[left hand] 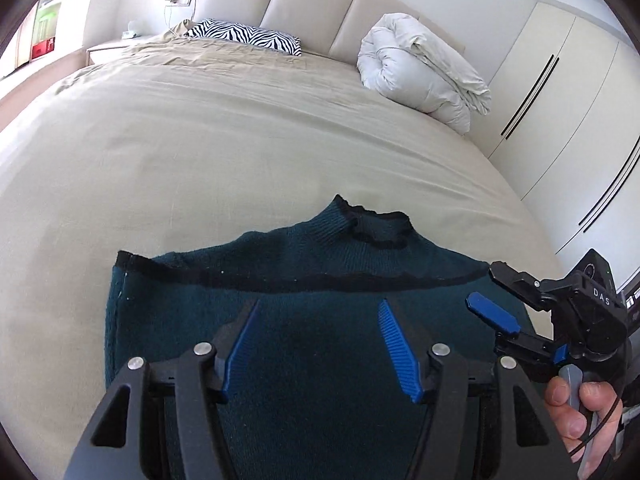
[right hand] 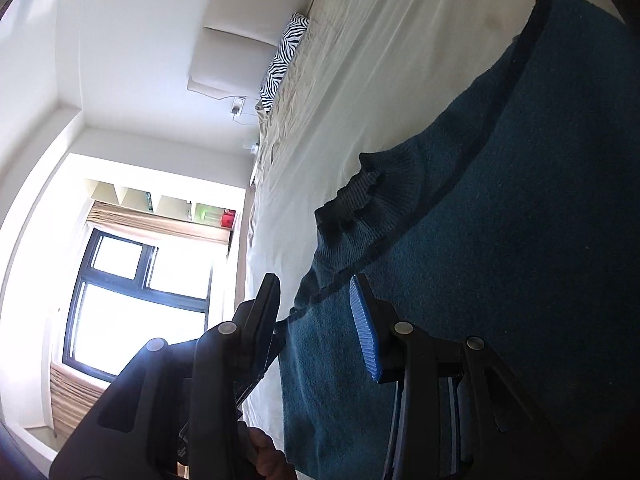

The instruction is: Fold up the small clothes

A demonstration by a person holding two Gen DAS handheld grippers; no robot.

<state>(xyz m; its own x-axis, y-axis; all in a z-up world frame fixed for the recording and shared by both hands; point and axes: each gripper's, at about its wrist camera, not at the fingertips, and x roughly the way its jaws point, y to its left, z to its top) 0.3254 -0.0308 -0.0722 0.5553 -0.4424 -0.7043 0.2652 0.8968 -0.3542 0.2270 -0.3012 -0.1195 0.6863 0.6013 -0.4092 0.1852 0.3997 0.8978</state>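
Bedroom with a wide bed (left hand: 224,136) under a beige sheet, backed by a padded cream headboard (left hand: 312,4). At its head, a zebra-print pillow (left hand: 246,36) and a rolled white duvet (left hand: 420,68); alongside, white wardrobe doors (left hand: 560,92) with dark handles. Bright daylight through a dark-framed window (right hand: 140,300) below a beige blind.

Dark teal knit sweater (left hand: 304,280), black-trimmed, folded flat on bed.
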